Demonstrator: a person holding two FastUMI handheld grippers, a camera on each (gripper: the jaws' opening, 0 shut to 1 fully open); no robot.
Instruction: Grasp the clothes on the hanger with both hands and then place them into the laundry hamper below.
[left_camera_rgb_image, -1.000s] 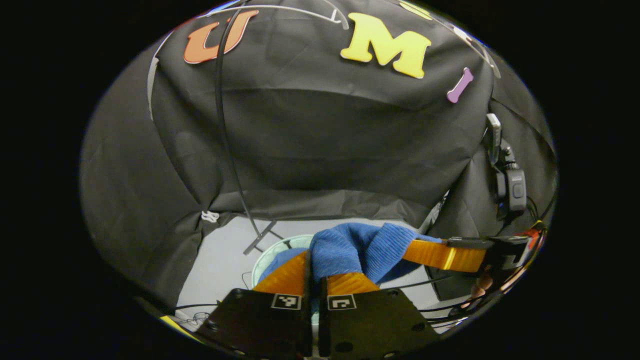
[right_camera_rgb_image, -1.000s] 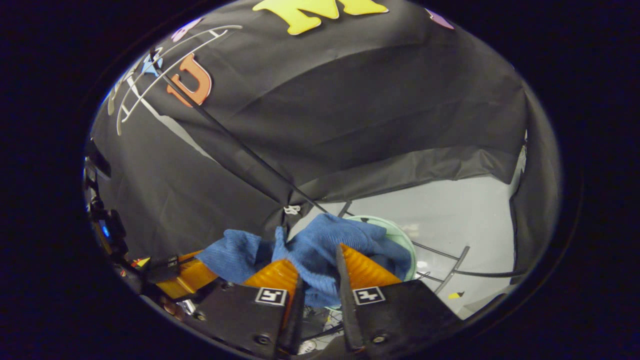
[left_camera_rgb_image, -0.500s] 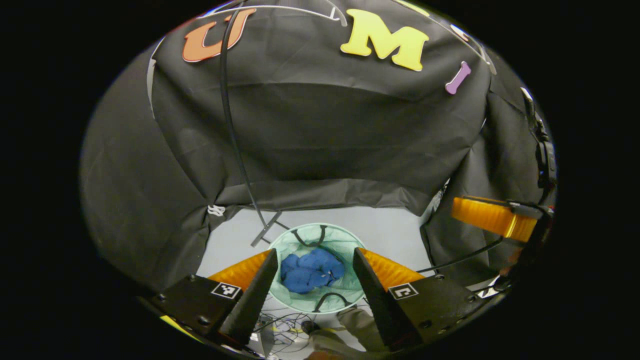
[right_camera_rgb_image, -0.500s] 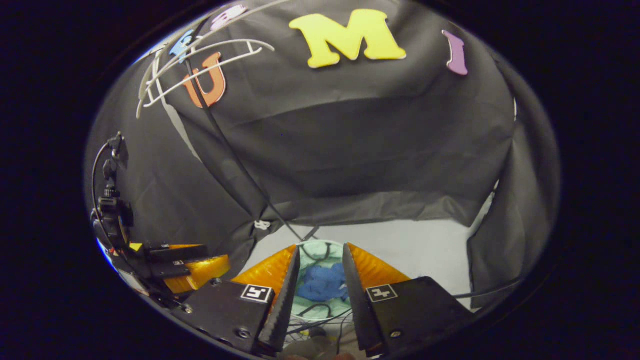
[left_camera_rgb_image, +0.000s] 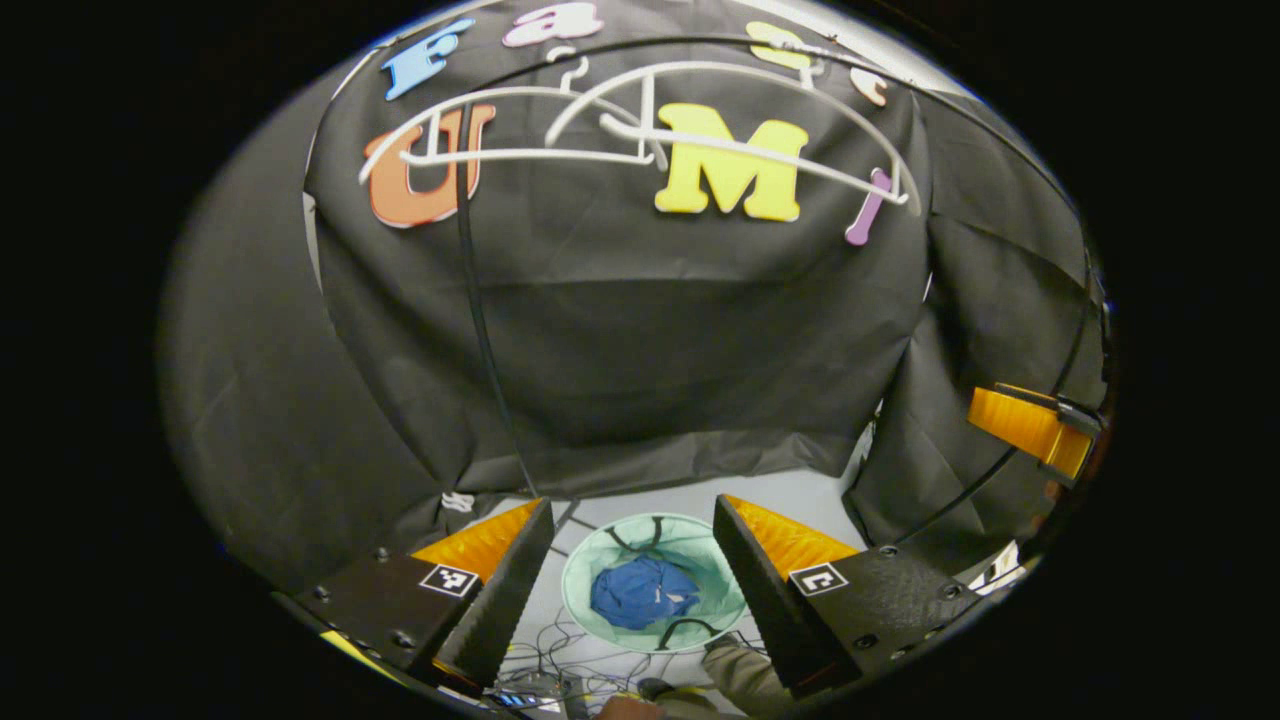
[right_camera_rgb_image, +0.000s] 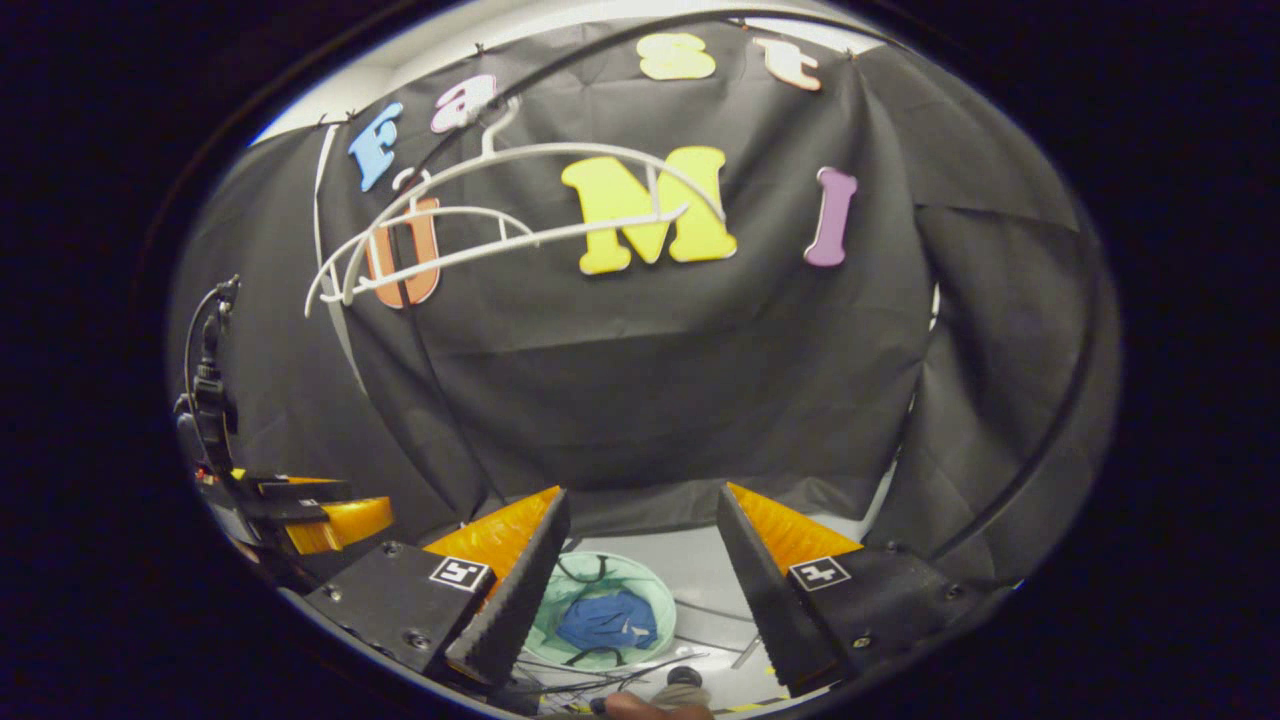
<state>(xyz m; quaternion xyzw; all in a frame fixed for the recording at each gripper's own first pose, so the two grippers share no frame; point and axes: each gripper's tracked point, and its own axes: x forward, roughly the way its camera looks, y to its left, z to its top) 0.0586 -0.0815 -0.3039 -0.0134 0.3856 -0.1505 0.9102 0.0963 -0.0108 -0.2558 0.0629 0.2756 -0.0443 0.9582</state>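
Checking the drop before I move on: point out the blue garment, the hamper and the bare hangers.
blue garment (left_camera_rgb_image: 640, 594): left gripper view, middle of the bundle.
hamper (left_camera_rgb_image: 712, 555): left gripper view, pale green inner wall.
hangers (right_camera_rgb_image: 560, 234): right gripper view, lower white bar.

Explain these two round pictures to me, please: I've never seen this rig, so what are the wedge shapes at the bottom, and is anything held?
No robot arm here: a person carries a handheld two-finger gripper in each hand, and a fisheye camera rides on each, looking along its own fingers. The wedges at the bottom of the left gripper view are the left gripper; those in the right gripper view are the right gripper. Both pairs of jaws stand wide apart and hold nothing. Between them, down on the floor, sits a pale green laundry hamper with a blue garment lying inside it. Up against the black cloth wall hang bare white hangers. At the edge of each view you also glimpse the other gripper, farther off.
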